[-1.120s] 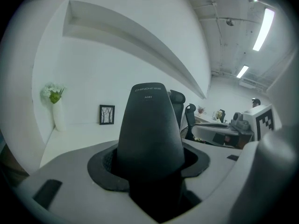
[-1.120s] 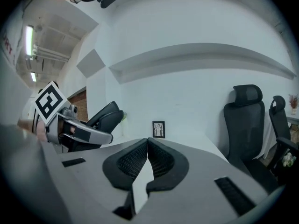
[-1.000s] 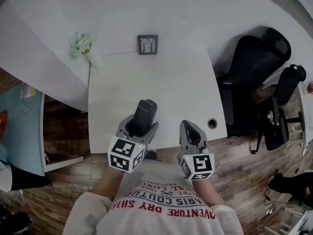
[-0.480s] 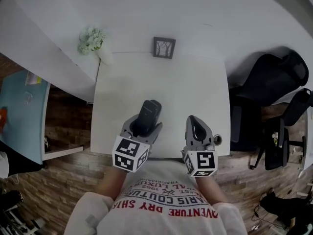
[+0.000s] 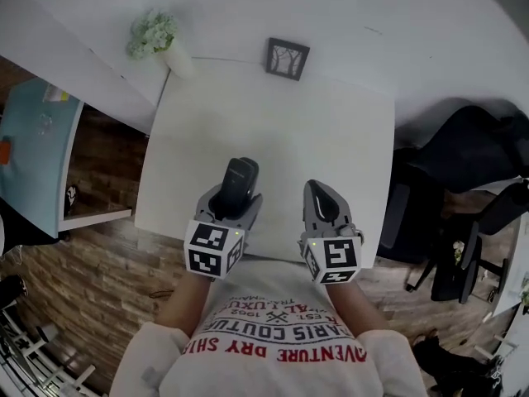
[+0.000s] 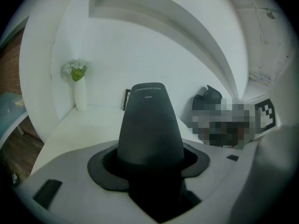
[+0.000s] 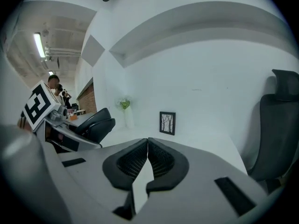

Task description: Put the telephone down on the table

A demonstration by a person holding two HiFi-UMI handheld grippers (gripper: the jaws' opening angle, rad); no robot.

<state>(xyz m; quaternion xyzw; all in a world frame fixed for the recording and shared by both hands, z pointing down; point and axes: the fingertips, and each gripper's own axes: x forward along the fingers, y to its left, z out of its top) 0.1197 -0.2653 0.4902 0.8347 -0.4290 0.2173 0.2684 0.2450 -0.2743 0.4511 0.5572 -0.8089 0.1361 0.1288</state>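
A dark grey telephone handset (image 5: pixel 240 180) sticks out forward from my left gripper (image 5: pixel 228 208), which is shut on it over the near part of the white table (image 5: pixel 331 131). In the left gripper view the telephone (image 6: pixel 149 125) rises between the dark pads and fills the middle; whether it touches the table is hidden. My right gripper (image 5: pixel 321 207) hovers beside it to the right, over the table's near edge. Its jaws are shut with nothing between them, the ribbed pads (image 7: pixel 159 158) meeting at the tip.
A small framed picture (image 5: pixel 287 58) leans against the wall at the table's far edge. A white vase of pale flowers (image 5: pixel 157 35) stands at the far left corner. Black office chairs (image 5: pixel 471 164) crowd the right side. Left of the table lies a wooden floor and a light-blue surface (image 5: pixel 33 139).
Both grippers have shifted a little over the table's near part, and the left one has sunk and rolled with the telephone still in it. The right gripper stays shut.
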